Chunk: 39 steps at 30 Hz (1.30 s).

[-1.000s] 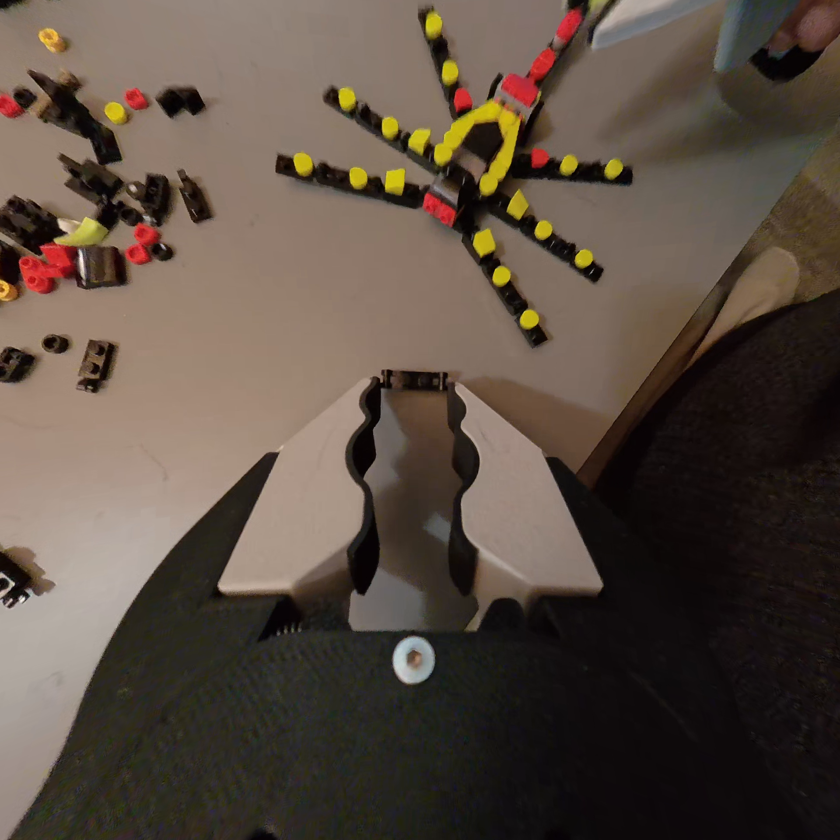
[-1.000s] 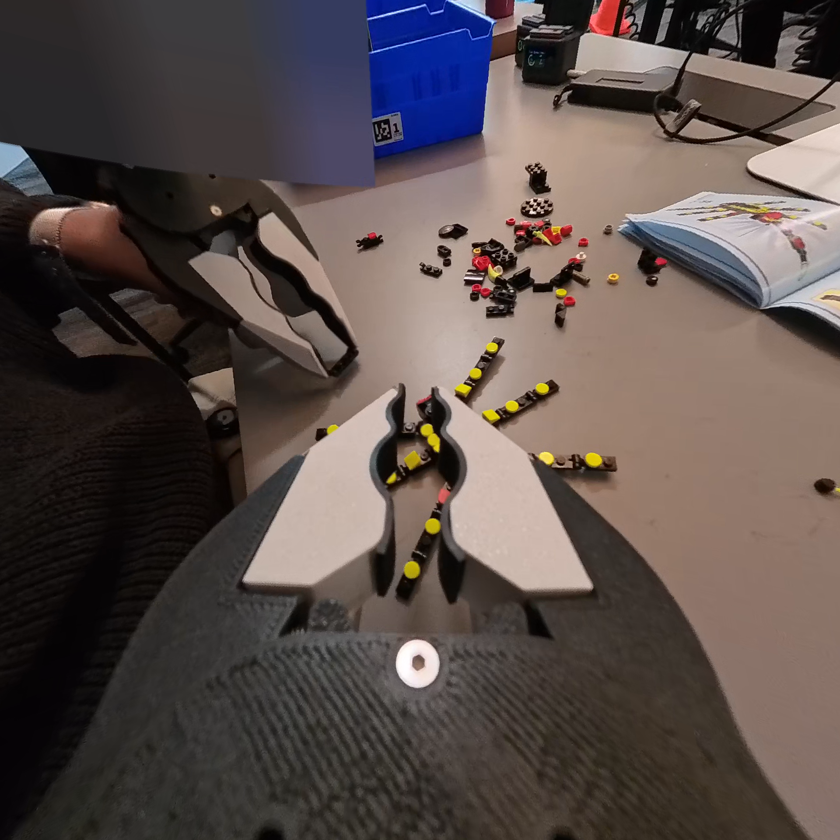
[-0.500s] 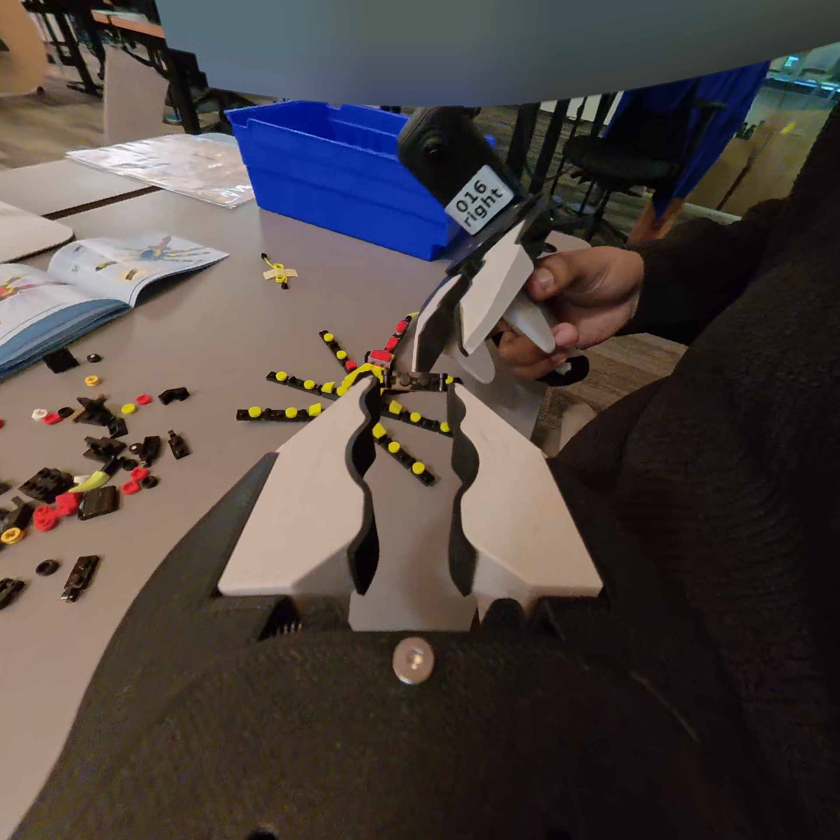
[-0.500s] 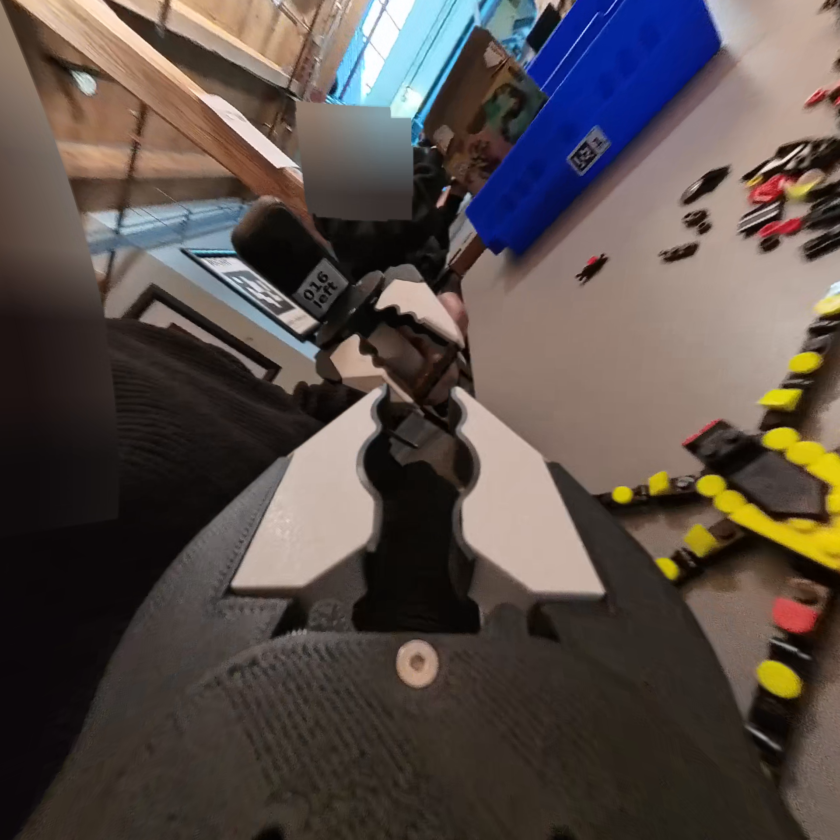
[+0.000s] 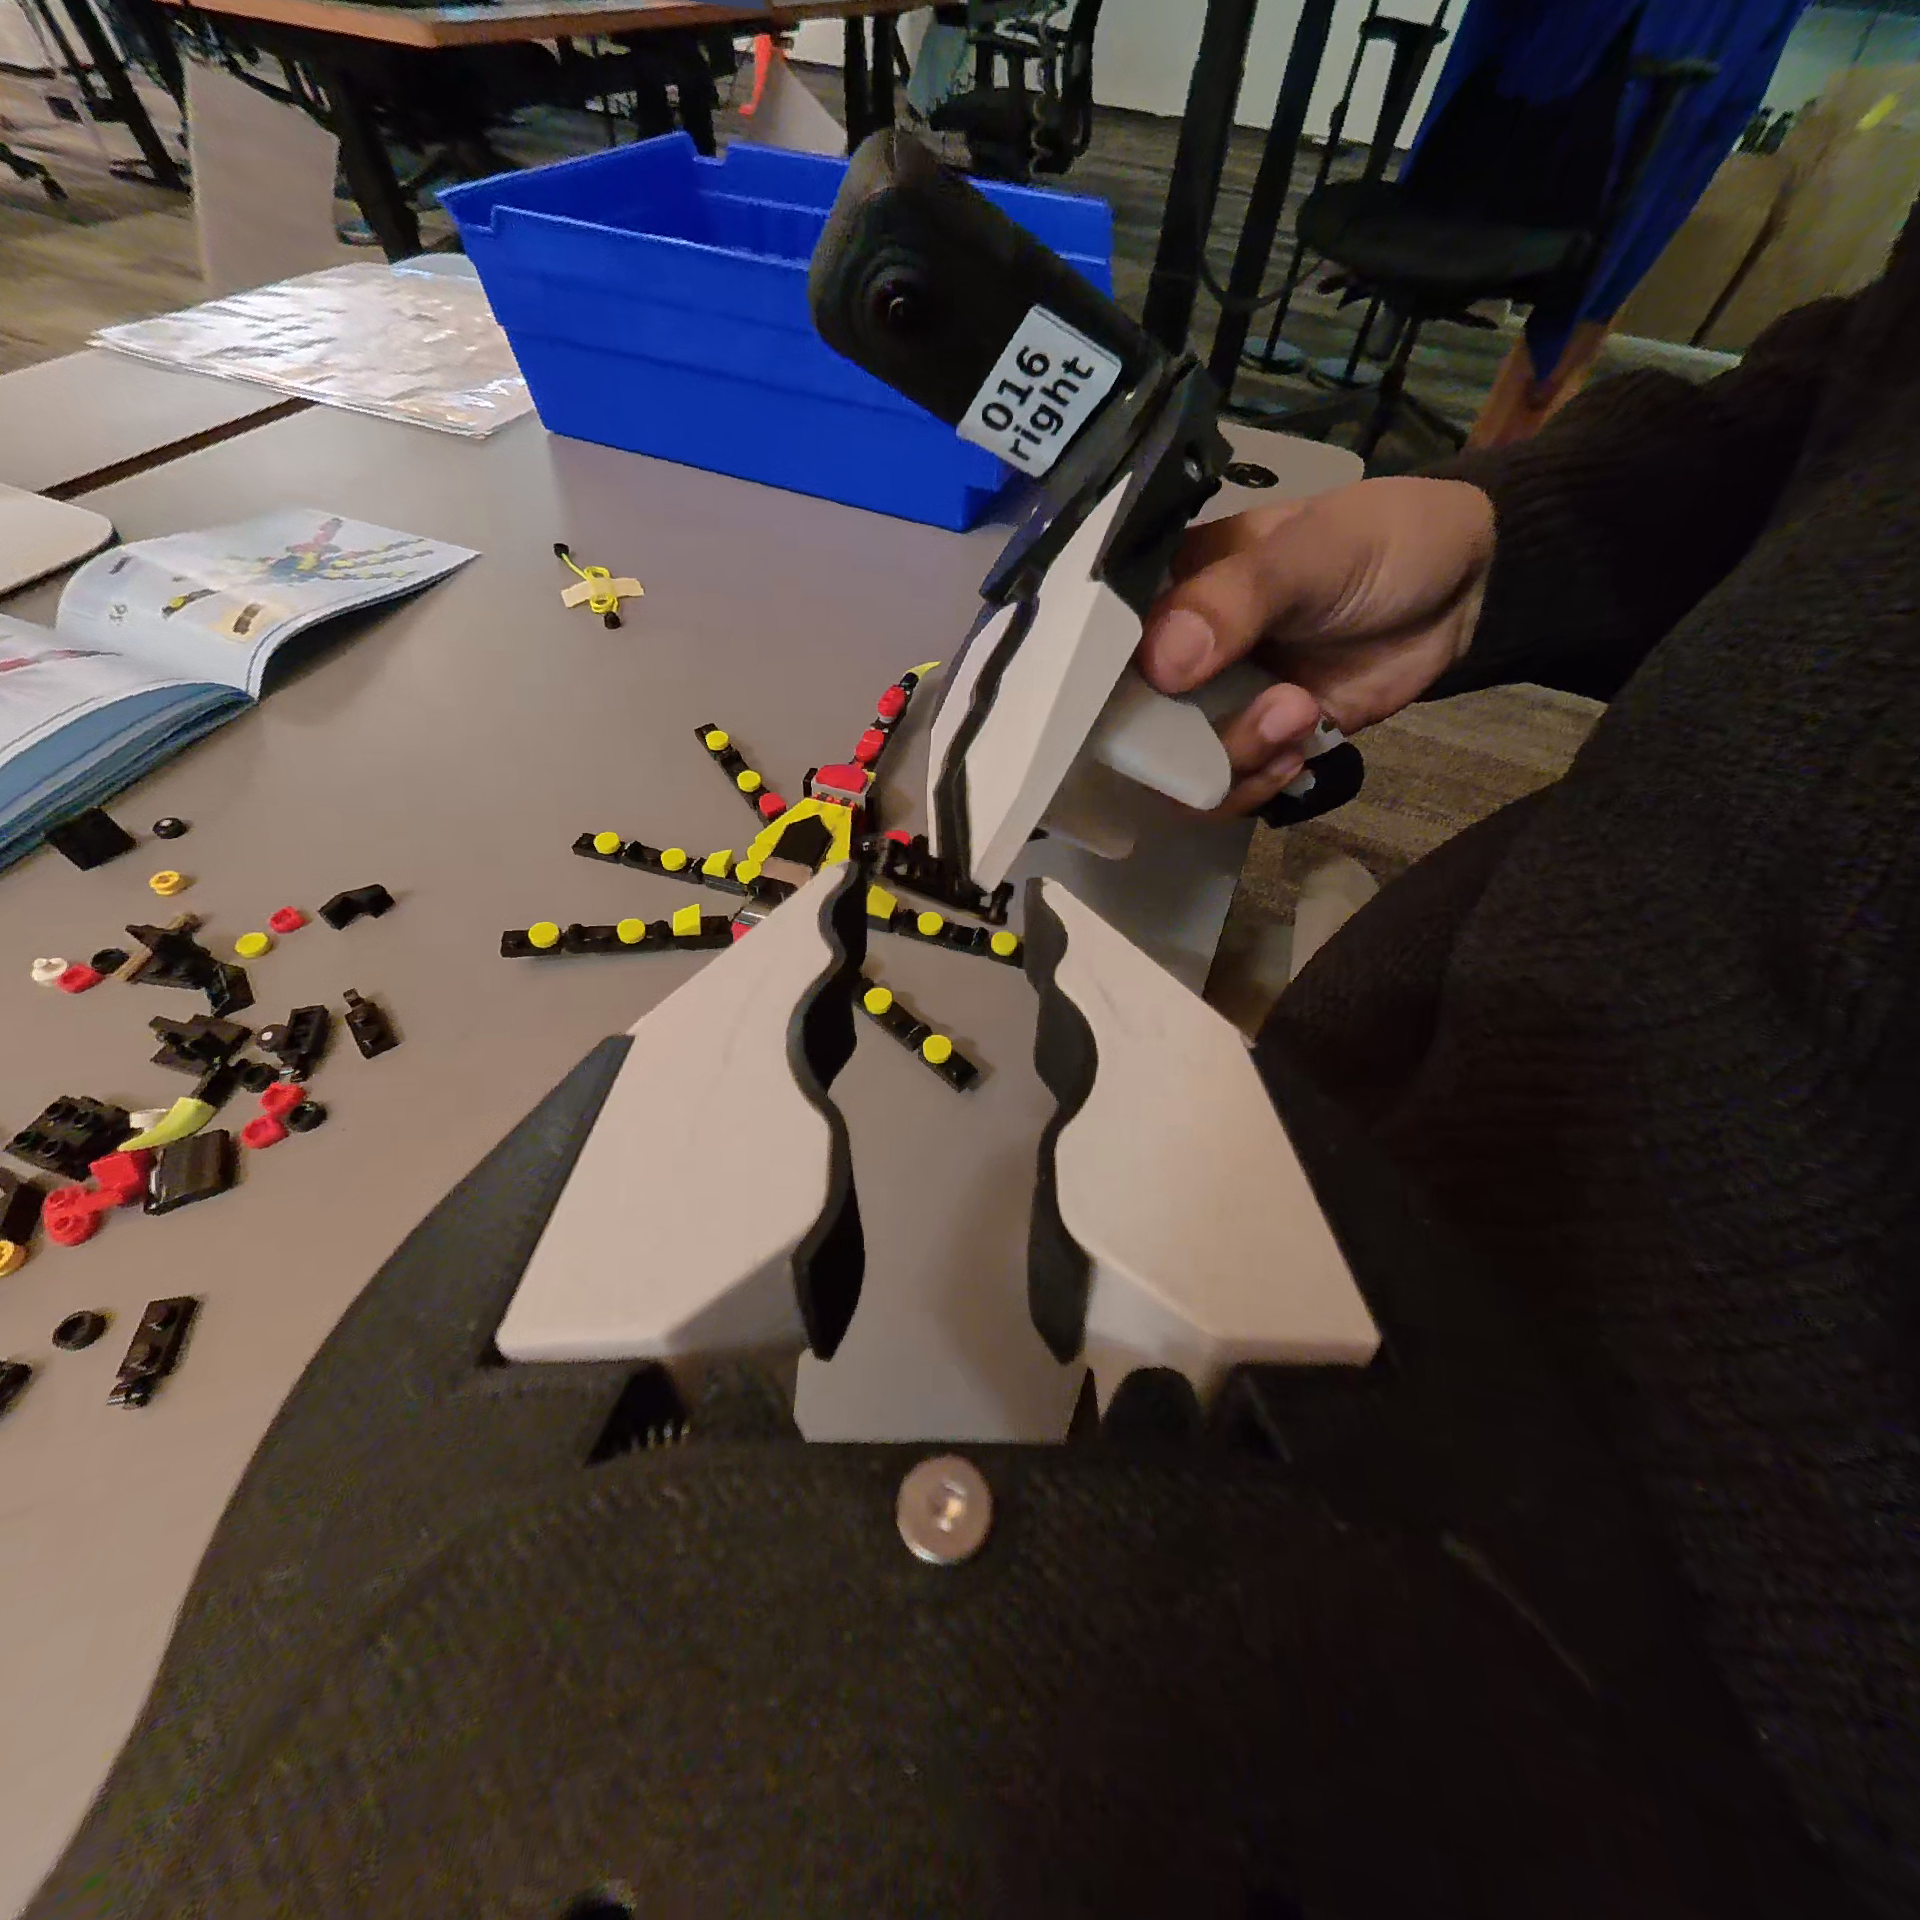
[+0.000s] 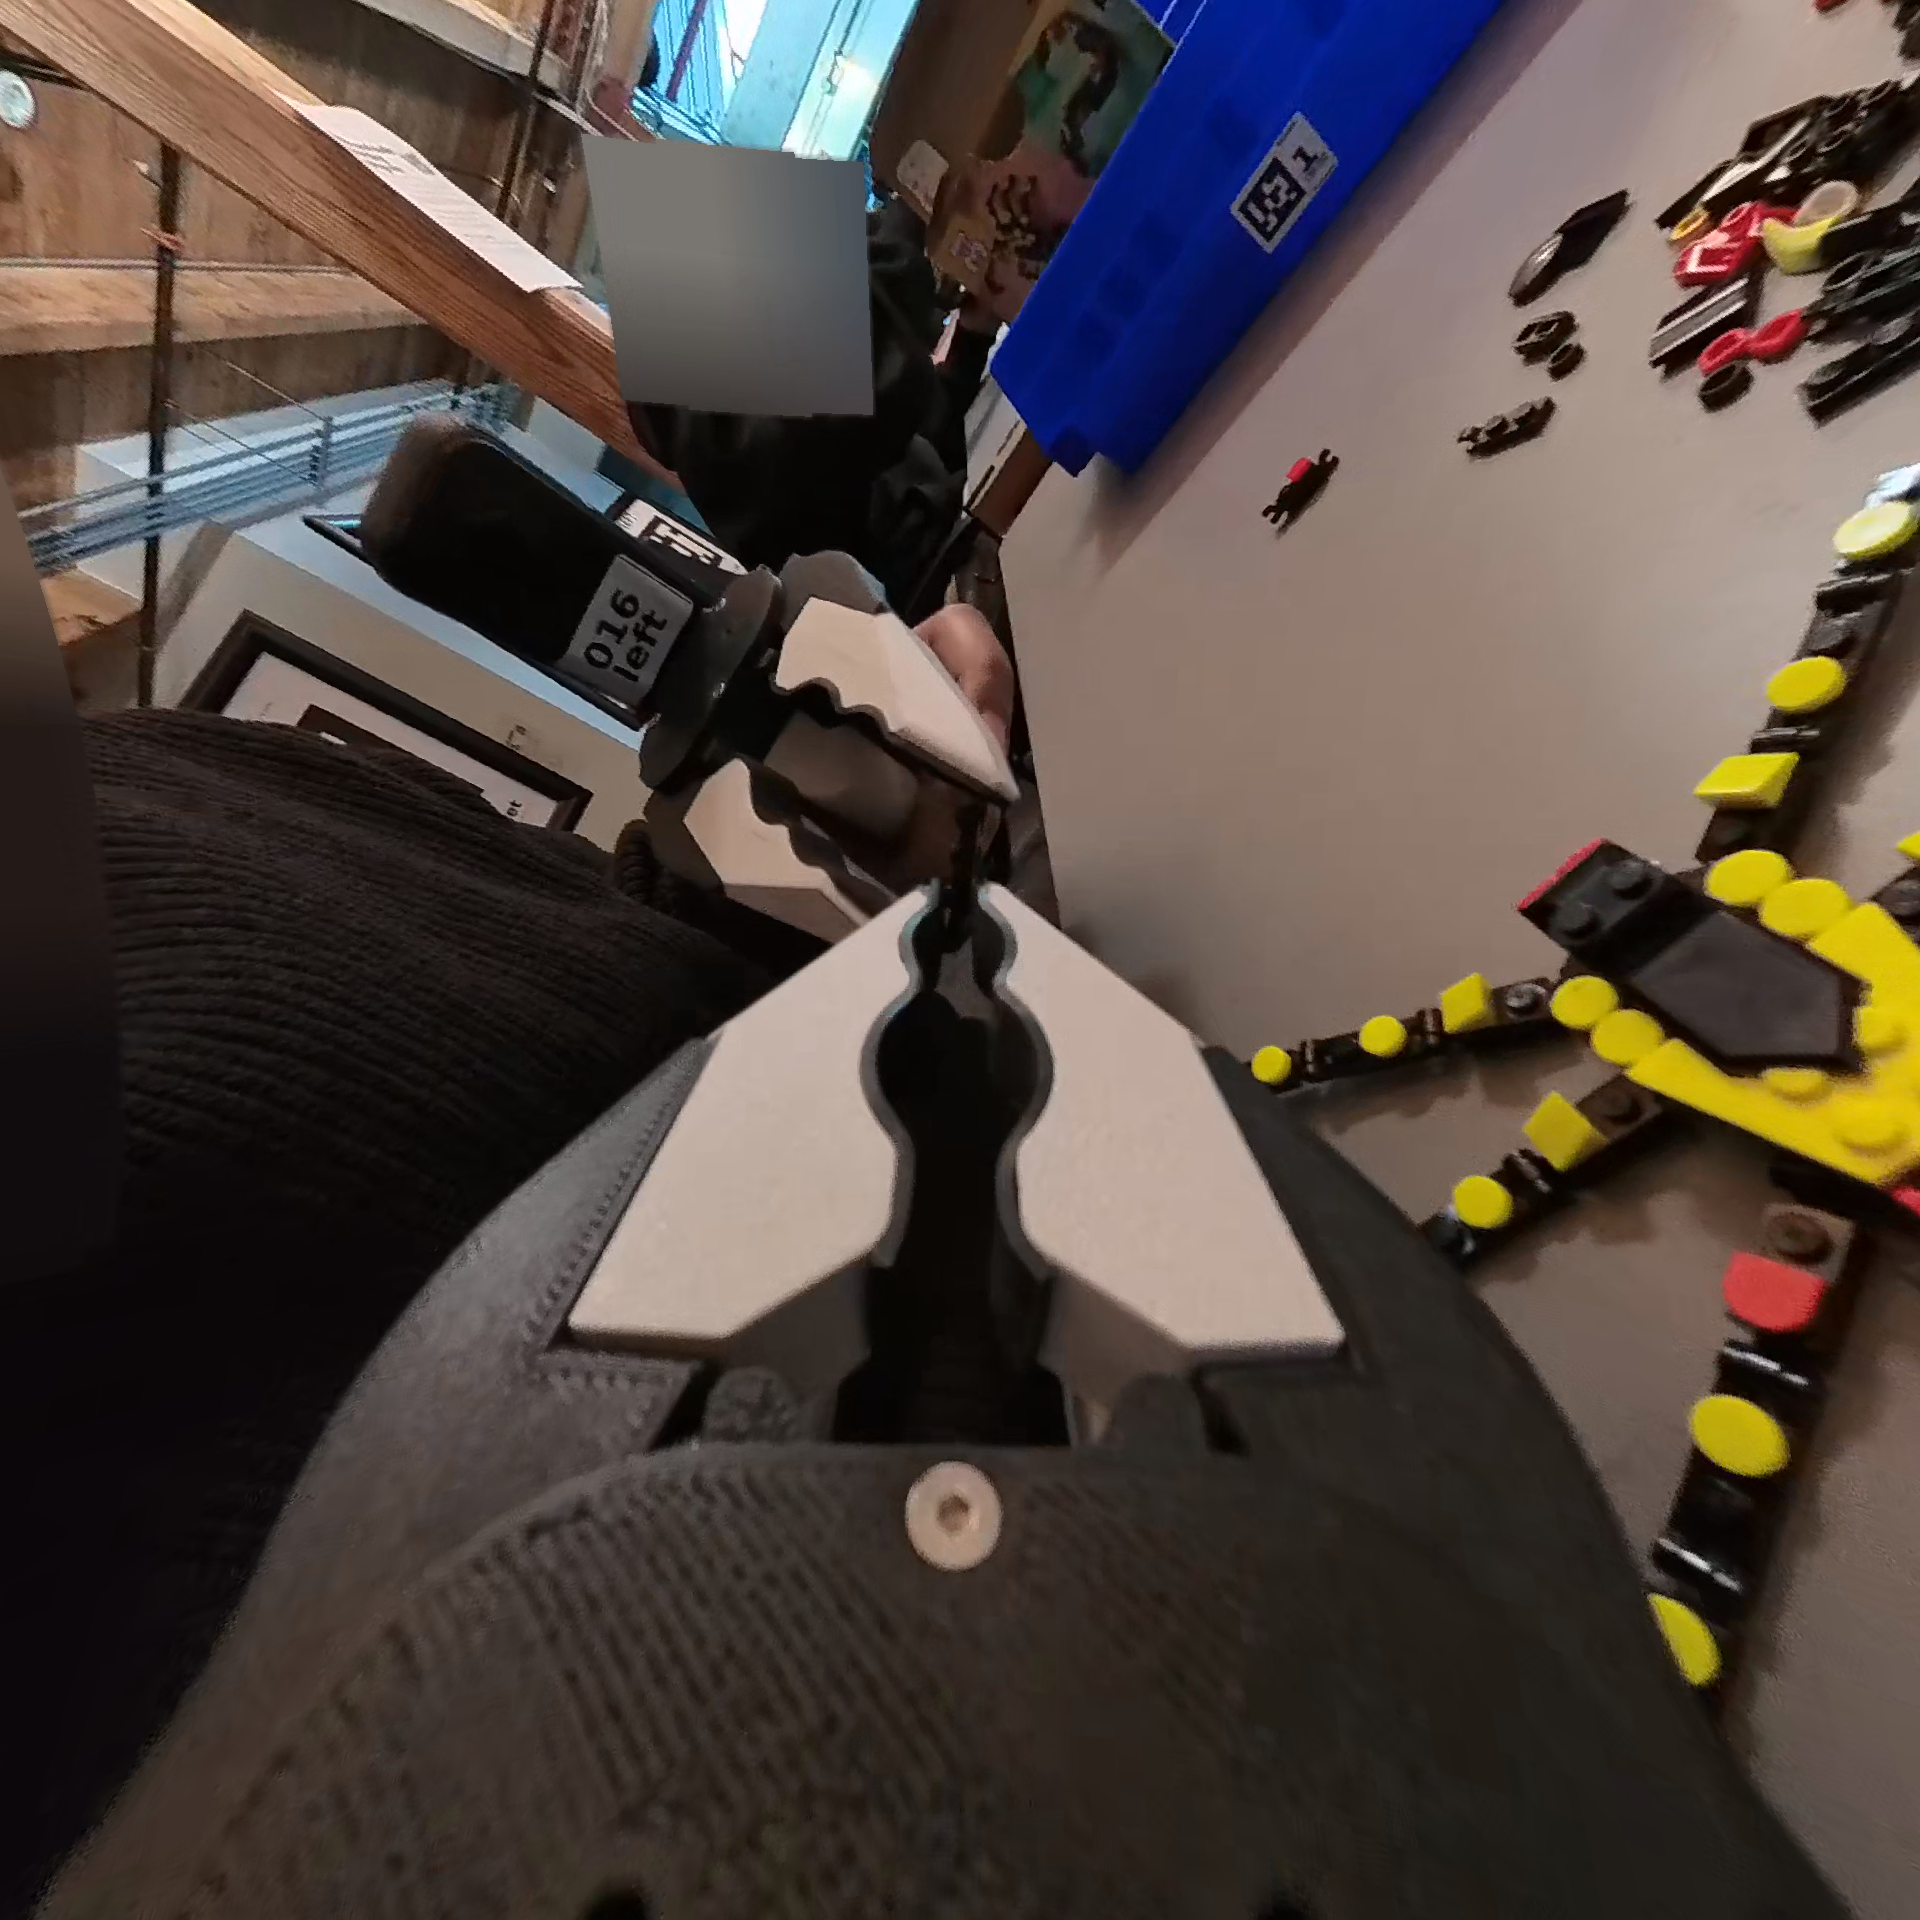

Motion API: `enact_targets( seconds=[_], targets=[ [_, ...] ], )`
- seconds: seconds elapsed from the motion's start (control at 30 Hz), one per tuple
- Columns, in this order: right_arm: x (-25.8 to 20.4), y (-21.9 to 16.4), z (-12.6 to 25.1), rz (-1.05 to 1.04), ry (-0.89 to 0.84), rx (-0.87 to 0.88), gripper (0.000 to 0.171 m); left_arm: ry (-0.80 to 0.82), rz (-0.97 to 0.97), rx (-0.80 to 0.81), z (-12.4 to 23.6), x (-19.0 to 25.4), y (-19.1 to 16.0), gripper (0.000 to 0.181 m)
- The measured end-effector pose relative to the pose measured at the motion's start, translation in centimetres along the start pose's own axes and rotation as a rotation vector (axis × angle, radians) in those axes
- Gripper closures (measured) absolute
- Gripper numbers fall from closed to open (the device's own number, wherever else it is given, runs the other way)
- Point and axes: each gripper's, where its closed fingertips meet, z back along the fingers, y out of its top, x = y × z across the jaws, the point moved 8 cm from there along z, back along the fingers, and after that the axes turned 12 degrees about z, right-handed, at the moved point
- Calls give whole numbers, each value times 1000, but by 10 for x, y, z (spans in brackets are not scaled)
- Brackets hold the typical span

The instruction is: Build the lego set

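A small black lego plate [image 5: 914, 871] is held above the table's near edge between the fingertips of my left gripper [image 5: 943, 888]. My right gripper [image 5: 961, 878] comes down from above and is shut on the same plate, which shows edge-on in the right wrist view [image 6: 966, 847] between my right gripper's tips [image 6: 951, 914] and the left gripper [image 6: 930, 852]. The black, yellow and red spider model [image 5: 800, 842] lies flat on the grey table [image 5: 468, 707] just beyond; it also shows in the right wrist view [image 6: 1714, 997].
Loose black, red and yellow pieces [image 5: 187, 1039] lie to the left. An open instruction booklet [image 5: 208, 613] and a blue bin [image 5: 727, 343] stand farther back. The person's hand [image 5: 1330, 613] and dark sleeve are on the right, at the table edge. The grippers are tip to tip, or close to it.
Both grippers rose off the table and turned toward each other. The right gripper, empty a second ago, has closed on the black plate held by the left.
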Motion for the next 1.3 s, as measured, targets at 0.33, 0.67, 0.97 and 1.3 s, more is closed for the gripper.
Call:
enact_targets(
  seconds=[0.33, 0.67, 0.97, 1.3],
  targets=[
    [7, -7, -1, 60, -162, -127, 169, 116, -193, -119, -9, 4, -12, 140],
    [6, -11, -9, 31, -266, -184, 169, 208, -315, -203, -14, 5, -20, 154],
    [2, -6, -12, 13, -194, -124, 167, 161, -218, -143, -8, 2, -13, 155],
    [8, 7, 9, -171, 2, 112, 141, -70, 77, 102, 11, -4, 8, 155]
  ],
)
